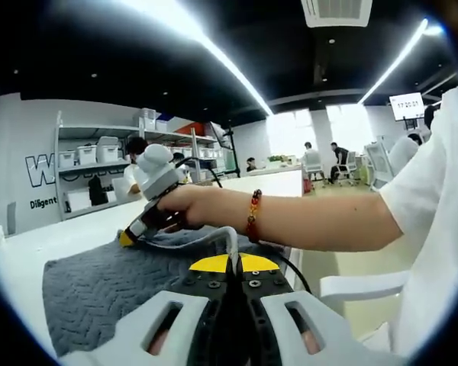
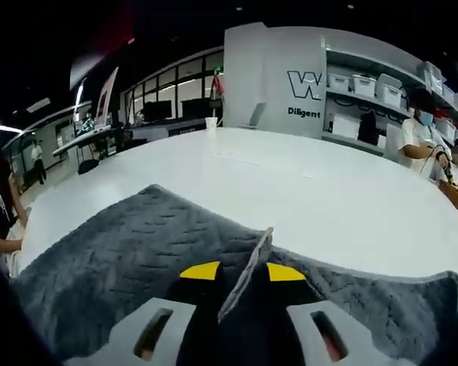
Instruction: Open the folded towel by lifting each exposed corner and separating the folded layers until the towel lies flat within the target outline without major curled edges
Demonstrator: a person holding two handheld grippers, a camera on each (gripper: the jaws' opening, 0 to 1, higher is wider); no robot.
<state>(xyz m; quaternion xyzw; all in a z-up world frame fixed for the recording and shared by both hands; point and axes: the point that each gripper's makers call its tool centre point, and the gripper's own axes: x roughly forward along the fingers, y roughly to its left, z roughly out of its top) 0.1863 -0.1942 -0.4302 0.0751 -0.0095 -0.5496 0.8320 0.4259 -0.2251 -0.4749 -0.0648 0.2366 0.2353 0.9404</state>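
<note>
**Bright strip lights, soft fisheye frames**

In the left gripper view, ceiling light strips point(image 1: 214, 46) blaze from 11 and 1 o'clock, blown out to white, and the windows point(image 1: 313, 130) near centre glare. The white table point(image 2: 290, 198) in the right gripper view is evenly lit, nearly shadowless. Straight lines bow towards the edges. Distant shelves point(image 2: 366, 91) look soft, and the nearest foreground at 6 o'clock is slightly blurred.

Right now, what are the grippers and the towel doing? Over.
Left gripper shut. Right gripper shut on a raised fold of the gray towel. Towel on white table. Nothing in the way.
</note>
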